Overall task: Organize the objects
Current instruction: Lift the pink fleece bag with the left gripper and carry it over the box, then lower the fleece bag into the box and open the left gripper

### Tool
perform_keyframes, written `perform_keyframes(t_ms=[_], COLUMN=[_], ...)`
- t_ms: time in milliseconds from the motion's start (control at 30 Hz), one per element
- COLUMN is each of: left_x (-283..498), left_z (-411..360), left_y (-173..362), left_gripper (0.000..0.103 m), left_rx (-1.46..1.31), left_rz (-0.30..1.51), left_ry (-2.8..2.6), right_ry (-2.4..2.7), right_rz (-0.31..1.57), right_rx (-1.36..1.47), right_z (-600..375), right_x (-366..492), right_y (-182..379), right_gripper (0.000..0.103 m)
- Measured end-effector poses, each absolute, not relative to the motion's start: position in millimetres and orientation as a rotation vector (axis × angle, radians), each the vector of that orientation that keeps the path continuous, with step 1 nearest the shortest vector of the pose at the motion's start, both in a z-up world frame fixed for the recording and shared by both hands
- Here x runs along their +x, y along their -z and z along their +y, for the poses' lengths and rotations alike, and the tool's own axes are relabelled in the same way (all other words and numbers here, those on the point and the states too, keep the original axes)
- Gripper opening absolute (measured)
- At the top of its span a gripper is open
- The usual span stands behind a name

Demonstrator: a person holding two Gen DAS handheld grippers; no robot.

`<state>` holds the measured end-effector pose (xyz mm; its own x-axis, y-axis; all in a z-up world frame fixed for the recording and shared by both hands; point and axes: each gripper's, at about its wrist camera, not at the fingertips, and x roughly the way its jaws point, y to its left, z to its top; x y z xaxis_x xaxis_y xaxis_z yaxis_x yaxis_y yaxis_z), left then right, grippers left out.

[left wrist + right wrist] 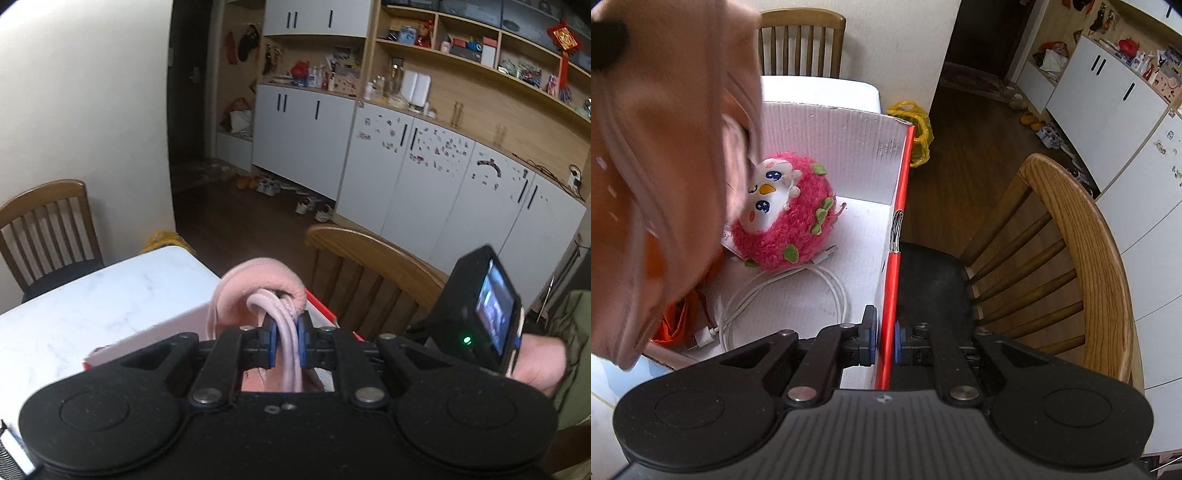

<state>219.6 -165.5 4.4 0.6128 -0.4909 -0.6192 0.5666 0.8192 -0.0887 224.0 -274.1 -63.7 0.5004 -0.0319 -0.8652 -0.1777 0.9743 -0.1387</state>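
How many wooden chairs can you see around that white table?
2. One slat-backed chair stands at the table's far end by the wall. A curved-back chair stands at the side beside the cardboard box. Others may be out of view.

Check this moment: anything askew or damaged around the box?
Nothing looks damaged. The only untidy bit: the white cable lies in a loose coil on the box floor, running under the pink plush toy.

The box (849, 147) sits on the table (820, 86) at its right edge, with 1 chair (1071, 236) just beside that edge. In the box, the plush toy (786, 214) lies toward the far wall, the cable (798, 295) nearer.
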Motion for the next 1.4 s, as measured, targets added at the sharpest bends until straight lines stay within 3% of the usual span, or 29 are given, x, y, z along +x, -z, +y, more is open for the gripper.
perform_keyframes(t_ms=[500, 1000, 1400], left_x=[252.0, 260.1, 261.4], left_z=[-181.9, -183.7, -164.2], left_y=[54.4, 102.2, 99.6], left_gripper=[0.008, 0.009, 0.022], left_rx=[0.272, 0.3, 0.194], left_rz=[0.746, 0.939, 1.008], left_ry=[0.511, 0.521, 0.491], right_ry=[-0.088, -0.093, -0.094], right_rz=[1.048, 1.05, 1.05], right_rx=[-0.212, -0.209, -0.206], right_z=[-265.5, -271.3, -278.5], right_x=[229.0, 226.3, 223.8], right_y=[67.9, 68.3, 66.9], right_gripper=[0.009, 0.009, 0.009])
